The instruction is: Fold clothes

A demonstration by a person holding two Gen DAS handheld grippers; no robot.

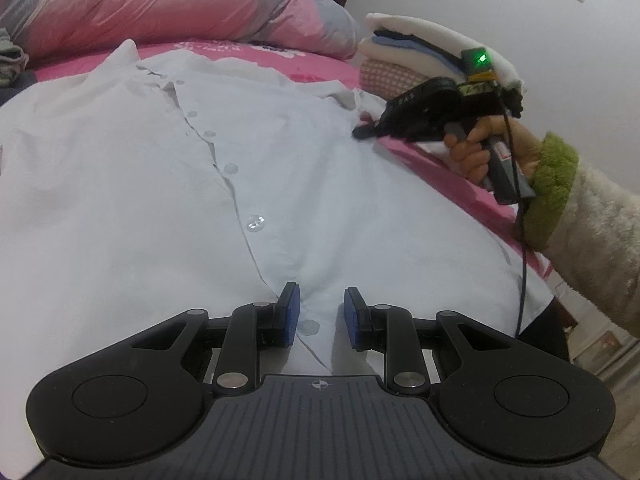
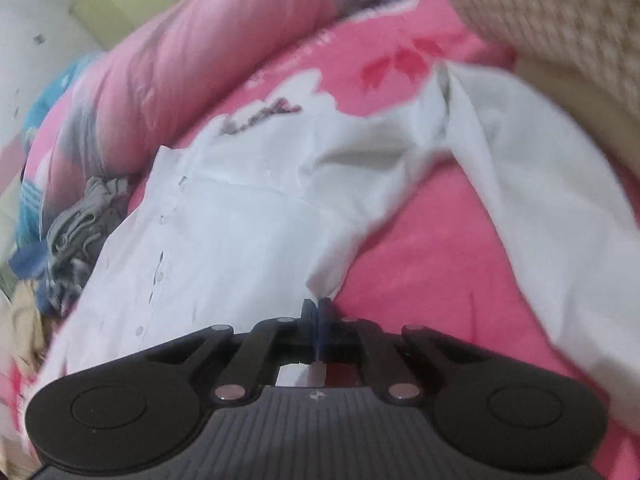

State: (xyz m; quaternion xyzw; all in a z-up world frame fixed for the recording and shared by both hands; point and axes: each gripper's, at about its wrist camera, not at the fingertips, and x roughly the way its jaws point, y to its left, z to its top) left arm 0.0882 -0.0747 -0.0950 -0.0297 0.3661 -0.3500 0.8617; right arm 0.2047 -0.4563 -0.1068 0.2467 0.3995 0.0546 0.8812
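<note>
A white button-up shirt (image 1: 168,184) lies face up across the pink bed sheet (image 1: 460,184), its button placket running down the middle. My left gripper (image 1: 322,316) hovers low over the shirt's lower placket, open, with a button between the blue pads and nothing held. In the right wrist view my right gripper (image 2: 317,312) is shut on the side edge of the shirt (image 2: 240,232), near the armpit. The shirt's sleeve (image 2: 532,184) trails off to the right over the sheet (image 2: 432,248). In the left wrist view the right gripper (image 1: 362,132) sits at the shirt's right edge, held by a hand.
A pink and grey quilt (image 1: 160,4) is bunched along the far side of the bed. A stack of folded clothes (image 1: 432,48) sits on a checked cushion at the far right. Crumpled grey and blue clothes (image 2: 68,240) lie at the left. A woven surface (image 2: 560,20) shows top right.
</note>
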